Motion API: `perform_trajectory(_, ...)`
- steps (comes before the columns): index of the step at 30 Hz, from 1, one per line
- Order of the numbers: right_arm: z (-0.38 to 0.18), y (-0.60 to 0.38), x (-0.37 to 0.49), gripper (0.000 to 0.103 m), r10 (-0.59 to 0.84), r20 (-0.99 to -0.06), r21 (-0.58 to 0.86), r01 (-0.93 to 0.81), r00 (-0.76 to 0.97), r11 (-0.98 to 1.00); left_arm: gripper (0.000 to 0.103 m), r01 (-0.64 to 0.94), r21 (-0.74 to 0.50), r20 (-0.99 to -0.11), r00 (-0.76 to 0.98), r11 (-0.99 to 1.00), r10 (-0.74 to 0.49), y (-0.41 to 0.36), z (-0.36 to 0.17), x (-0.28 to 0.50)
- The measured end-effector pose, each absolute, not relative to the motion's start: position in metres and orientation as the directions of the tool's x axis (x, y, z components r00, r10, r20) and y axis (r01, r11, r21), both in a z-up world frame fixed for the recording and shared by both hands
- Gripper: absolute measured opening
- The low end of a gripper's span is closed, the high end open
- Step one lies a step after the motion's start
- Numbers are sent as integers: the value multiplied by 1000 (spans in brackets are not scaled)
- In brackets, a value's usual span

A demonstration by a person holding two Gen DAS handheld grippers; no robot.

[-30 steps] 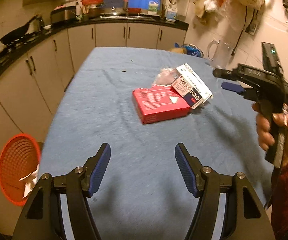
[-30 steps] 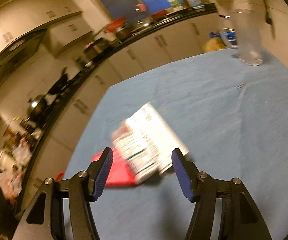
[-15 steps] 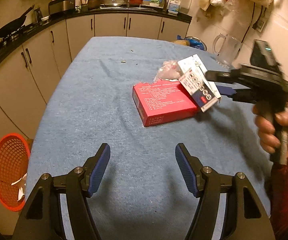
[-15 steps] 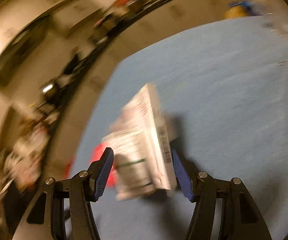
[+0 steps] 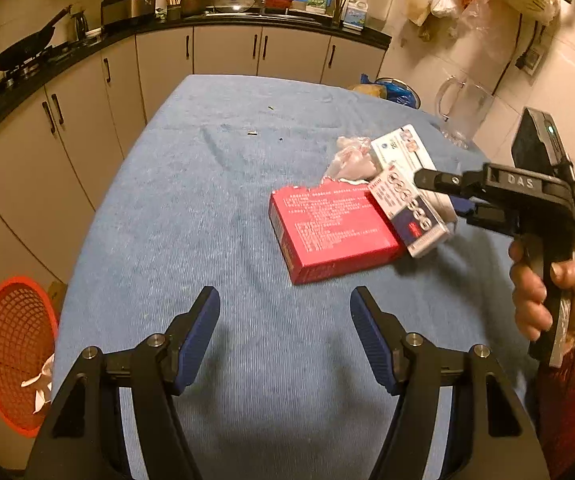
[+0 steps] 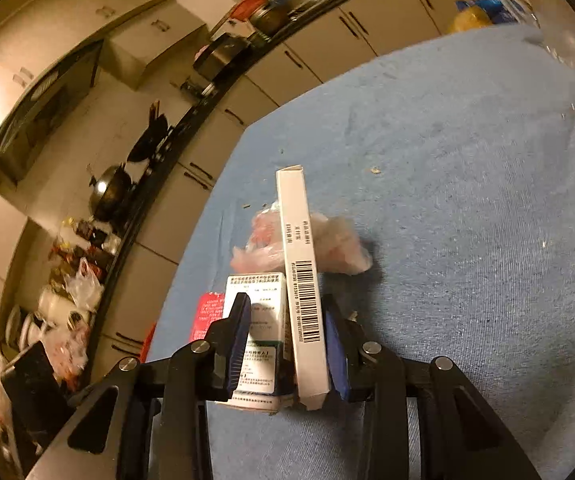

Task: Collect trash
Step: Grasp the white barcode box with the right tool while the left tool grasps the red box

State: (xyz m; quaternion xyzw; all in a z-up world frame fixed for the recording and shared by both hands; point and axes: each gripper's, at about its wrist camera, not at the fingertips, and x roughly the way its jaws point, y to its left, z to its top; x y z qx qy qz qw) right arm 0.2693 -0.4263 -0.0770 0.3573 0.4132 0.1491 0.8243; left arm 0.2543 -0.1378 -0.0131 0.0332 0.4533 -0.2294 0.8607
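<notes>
Kitchen scene, blue cloth-covered table (image 5: 207, 208) in the middle, cabinets and a dark countertop behind it. Nearest in the left wrist view: left gripper (image 5: 285, 336) hovering over bare cloth, jaws spread, nothing between them. Orange basket (image 5: 11, 352) sits on the floor off the table's left edge, a crumpled scrap of paper inside. Mid-table: red box (image 5: 327, 232) lying flat. White box (image 5: 407, 196) leans on the red box's right end, tilted. Right gripper (image 6: 285, 344), held in the person's right hand (image 5: 535, 292), has just been closing its jaws; in the right wrist view both pads are against the white box's sides, so it grips the box. Crumpled pinkish plastic wrapper (image 6: 327, 248) lies just behind the white box. Farther right, clear pitcher (image 5: 461, 114) stands at the table's far edge by the wall.
</notes>
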Motion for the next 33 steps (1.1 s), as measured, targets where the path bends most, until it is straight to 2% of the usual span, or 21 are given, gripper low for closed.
perform_trajectory(2, -79, -433, 267, 28, 542, -571, 722, 62, 617, 689, 67, 423, -158, -799, 477, 892, -368, -141, -13, 262)
perform_trajectory(3, -78, -435, 265, 16, 538, -574, 720, 67, 617, 691, 67, 420, -164, -803, 469, 892, -368, -142, -14, 266)
perform_trajectory(4, -76, -437, 264, 14, 528, -583, 712, 75, 617, 698, 67, 417, -168, -804, 466, 893, -369, -143, -15, 271)
perform_trajectory(10, -57, -442, 251, 14, 428, -602, 650, 102, 674, 753, 69, 408, -228, -823, 404, 884, -399, -154, -25, 298)
perform_trajectory(19, -36, -454, 236, 14, 398, -532, 671, 86, 747, 736, 73, 394, -213, -803, 450, 894, -390, -176, -21, 344)
perform_trajectory(24, -38, -458, 235, 14, 414, -521, 690, 83, 746, 719, 75, 429, -324, -830, 299, 843, -471, -190, -43, 374)
perform_trajectory(30, -38, -463, 235, 14, 424, -512, 706, 84, 747, 703, 75, 564, -363, -816, 191, 741, -546, -190, -39, 327)
perform_trajectory(33, -38, -461, 235, 14, 432, -510, 712, 83, 744, 698, 75, 657, -320, -817, 174, 683, -550, -191, -30, 288)
